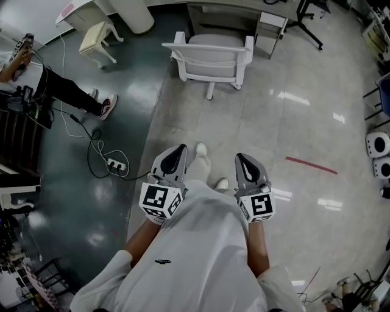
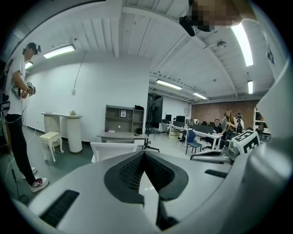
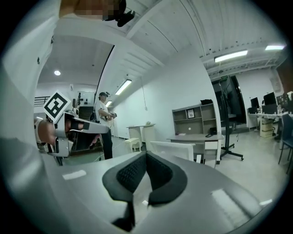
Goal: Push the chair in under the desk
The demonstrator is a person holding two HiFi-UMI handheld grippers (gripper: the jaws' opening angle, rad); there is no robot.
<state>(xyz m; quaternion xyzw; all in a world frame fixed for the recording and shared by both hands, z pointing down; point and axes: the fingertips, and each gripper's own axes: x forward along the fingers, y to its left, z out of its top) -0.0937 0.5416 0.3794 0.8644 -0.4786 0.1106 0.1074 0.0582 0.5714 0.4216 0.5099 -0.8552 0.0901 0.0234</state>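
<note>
At far left a bystander [image 1: 68, 90] in dark trousers and sneakers stands beside one cream stool [image 1: 97, 38], with one power strip [image 1: 116, 163] and its cable on the dark floor. The wearer's bare left forearm reaches forward at waist height. It carries the left gripper [image 1: 181, 147], aimed ahead and slightly down. The left gripper view shows its two jaws pressed together with nothing between them. Ahead, between the two tools, the single white chair [image 1: 210, 58] stands on the pale floor with its back to the wearer and its seat turned to the one grey desk [image 1: 239, 11]. It is just in front of the desk, not tucked under it, and well apart from both grippers. The right forearm mirrors the left, holding the right gripper [image 1: 239, 156] parallel and nearly level. The right gripper view shows its jaws also closed on nothing. Each of the two grippers carries one marker cube. At right, one strip of red tape [image 1: 311, 164] lies on the floor.
</note>
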